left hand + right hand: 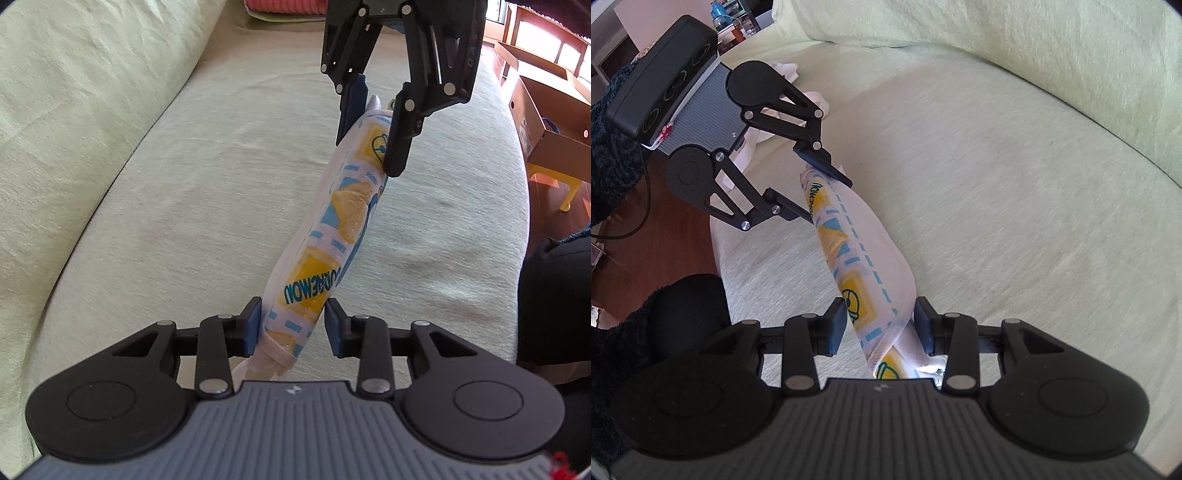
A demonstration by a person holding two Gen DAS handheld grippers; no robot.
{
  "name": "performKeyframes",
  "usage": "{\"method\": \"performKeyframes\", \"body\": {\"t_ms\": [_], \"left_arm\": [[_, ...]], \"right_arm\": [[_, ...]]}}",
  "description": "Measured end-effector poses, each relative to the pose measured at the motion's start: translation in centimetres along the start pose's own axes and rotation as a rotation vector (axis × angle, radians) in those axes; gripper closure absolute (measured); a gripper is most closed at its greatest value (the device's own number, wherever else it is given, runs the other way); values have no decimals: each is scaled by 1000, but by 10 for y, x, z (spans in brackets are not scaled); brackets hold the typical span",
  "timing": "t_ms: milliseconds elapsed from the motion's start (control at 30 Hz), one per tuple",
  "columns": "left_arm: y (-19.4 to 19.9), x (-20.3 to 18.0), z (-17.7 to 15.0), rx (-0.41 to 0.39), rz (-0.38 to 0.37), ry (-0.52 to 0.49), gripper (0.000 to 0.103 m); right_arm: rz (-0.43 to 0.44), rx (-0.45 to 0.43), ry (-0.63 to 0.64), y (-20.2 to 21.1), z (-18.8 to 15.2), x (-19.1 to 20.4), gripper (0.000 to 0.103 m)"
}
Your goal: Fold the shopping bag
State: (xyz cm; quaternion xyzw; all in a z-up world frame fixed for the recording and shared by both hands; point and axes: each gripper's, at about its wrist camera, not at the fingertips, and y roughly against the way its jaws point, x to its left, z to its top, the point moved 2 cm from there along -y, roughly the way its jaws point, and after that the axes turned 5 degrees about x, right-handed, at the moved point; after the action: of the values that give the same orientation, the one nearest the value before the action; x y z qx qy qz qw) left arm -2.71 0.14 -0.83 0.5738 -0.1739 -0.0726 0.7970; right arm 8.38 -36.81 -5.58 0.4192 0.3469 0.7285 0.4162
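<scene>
Only one readable text: "DORAEMON" in blue capitals on a yellow panel of the white, blue-and-yellow printed plastic shopping bag [343, 221], upside down in the left wrist view, first letters curling out of sight. Right wrist view shows the same word on the bag [866, 254], only its tail end legible. Brown cardboard box [546, 122] has blue print, too small to read.

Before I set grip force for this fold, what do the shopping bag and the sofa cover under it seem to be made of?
shopping bag: looks like thin non-woven or woven plastic fabric, matte white with printed yellow and blue squares; it bunches into a soft roll between both grippers.
sofa cover: pale green woven cloth, matte, with a visible slubby weave and soft creases; probably cotton or a blend.
</scene>
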Motion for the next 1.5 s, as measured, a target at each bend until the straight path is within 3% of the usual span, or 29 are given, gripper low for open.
{"method": "performKeyframes", "body": {"t_ms": [300, 533, 1167, 1233, 1267, 1500], "left_arm": [[-14, 43, 15, -25, -47, 59, 60], [-26, 71, 21, -48, -40, 104, 55], [-56, 106, 16, -84, -49, 201, 52], [-61, 110, 16, -75, -18, 206, 80], [-63, 111, 16, -65, 7, 208, 89], [-64, 103, 21, -51, 98, 187, 91]], "right_arm": [[20, -46, -109, 3, 11, -37, 62], [-61, -103, -149, 6, 18, -60, 57], [-230, -150, -142, -6, 16, -67, 60], [-261, -147, -138, -7, 15, -67, 60], [-275, -147, -136, -8, 15, -67, 60], [-337, -206, -152, -11, 7, -57, 60]]}}
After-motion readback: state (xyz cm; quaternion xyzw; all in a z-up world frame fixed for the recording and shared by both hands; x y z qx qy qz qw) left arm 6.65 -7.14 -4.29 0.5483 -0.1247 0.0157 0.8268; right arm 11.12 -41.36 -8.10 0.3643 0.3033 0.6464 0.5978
